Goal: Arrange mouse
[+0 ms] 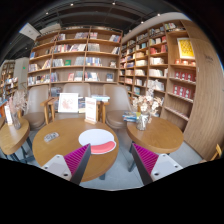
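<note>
My gripper (110, 150) is held high above the floor, open, with nothing between its magenta pads (76, 157). Just ahead of the left finger stands a round wooden table (62, 146). On it lies a round white and pink flat thing (97, 138), perhaps a mouse pad. Further left on the same table sits a small grey object (51, 136), too small to tell whether it is the mouse.
A second round table (157, 135) with a vase of flowers (150, 104) stands beyond the right finger. A third table (12, 136) is at the far left. Upright display cards (68, 102) stand behind the near table, and bookshelves (80, 60) line the walls. Grey floor shows between the tables.
</note>
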The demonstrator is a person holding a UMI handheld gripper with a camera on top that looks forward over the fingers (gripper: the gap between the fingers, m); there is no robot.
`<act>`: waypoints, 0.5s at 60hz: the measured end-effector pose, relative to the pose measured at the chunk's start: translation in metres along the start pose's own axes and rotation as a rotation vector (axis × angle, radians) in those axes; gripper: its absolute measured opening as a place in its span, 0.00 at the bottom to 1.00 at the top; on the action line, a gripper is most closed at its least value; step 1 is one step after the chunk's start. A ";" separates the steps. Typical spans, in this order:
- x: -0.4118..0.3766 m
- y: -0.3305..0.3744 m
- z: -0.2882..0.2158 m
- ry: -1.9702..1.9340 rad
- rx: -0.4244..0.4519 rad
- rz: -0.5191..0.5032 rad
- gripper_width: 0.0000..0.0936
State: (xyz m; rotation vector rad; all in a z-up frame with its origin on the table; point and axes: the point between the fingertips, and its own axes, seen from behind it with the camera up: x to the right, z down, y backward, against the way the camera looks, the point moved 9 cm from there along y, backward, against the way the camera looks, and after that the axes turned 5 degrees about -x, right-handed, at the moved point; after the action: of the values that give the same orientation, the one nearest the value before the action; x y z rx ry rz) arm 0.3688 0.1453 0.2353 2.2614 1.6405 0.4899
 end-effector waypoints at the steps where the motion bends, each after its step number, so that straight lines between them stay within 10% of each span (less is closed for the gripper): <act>1: -0.001 0.000 0.000 0.000 -0.001 -0.005 0.92; 30: -0.160 -0.016 0.018 0.059 -0.053 -0.154 0.91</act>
State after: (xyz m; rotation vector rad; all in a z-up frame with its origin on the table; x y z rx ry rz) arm 0.3176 -0.0028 0.1971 2.0811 1.7911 0.5592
